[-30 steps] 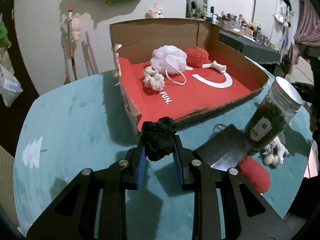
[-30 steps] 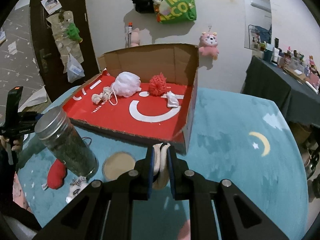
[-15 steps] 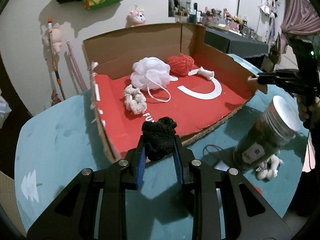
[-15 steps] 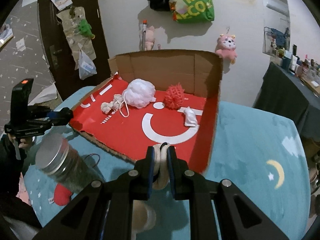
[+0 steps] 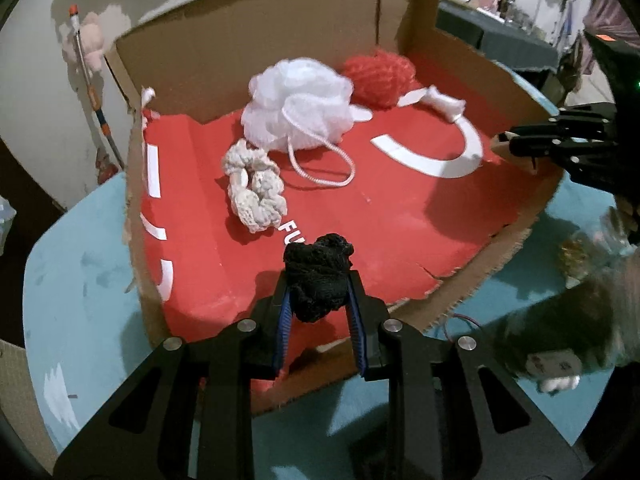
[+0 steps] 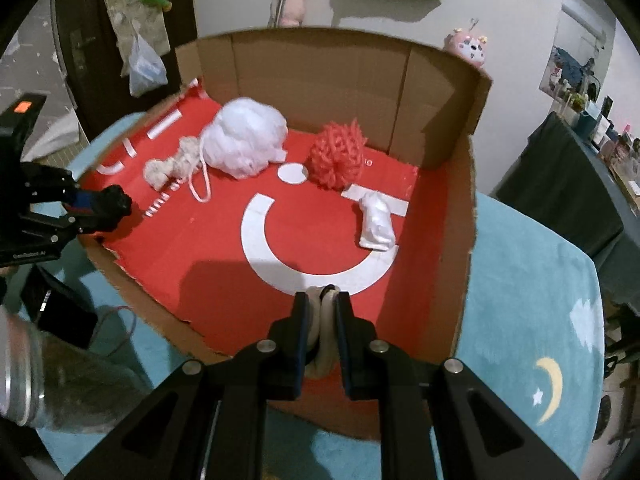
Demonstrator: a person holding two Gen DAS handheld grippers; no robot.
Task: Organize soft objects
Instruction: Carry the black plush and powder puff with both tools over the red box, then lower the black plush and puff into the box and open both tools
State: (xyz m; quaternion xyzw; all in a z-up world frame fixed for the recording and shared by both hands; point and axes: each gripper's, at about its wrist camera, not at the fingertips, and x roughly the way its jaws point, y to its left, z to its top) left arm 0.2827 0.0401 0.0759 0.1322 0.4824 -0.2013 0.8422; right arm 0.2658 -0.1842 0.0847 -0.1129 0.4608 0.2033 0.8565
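Note:
My left gripper (image 5: pixel 320 300) is shut on a black scrunchie (image 5: pixel 320 280) and holds it over the near edge of the red-lined cardboard box (image 5: pixel 400 216). My right gripper (image 6: pixel 322 322) is shut on a beige soft piece (image 6: pixel 326 320) over the box's front rim (image 6: pixel 464 240). Inside the box lie a white bath pouf (image 5: pixel 298 106), a red knitted ball (image 5: pixel 380 74), a cream scrunchie (image 5: pixel 254 188) and a small white cloth piece (image 6: pixel 376 222). The left gripper with the black scrunchie (image 6: pixel 110 204) shows at the left in the right wrist view.
The box stands on a teal table (image 5: pixel 80 272). A glass jar with a metal lid (image 6: pixel 36 384) and a dark flat device with a cable (image 6: pixel 60 312) stand beside the box. A small white plush (image 5: pixel 556 376) lies near the jar.
Both grippers have moved forward over the box's front edges with their items still held. The box now fills most of each view.

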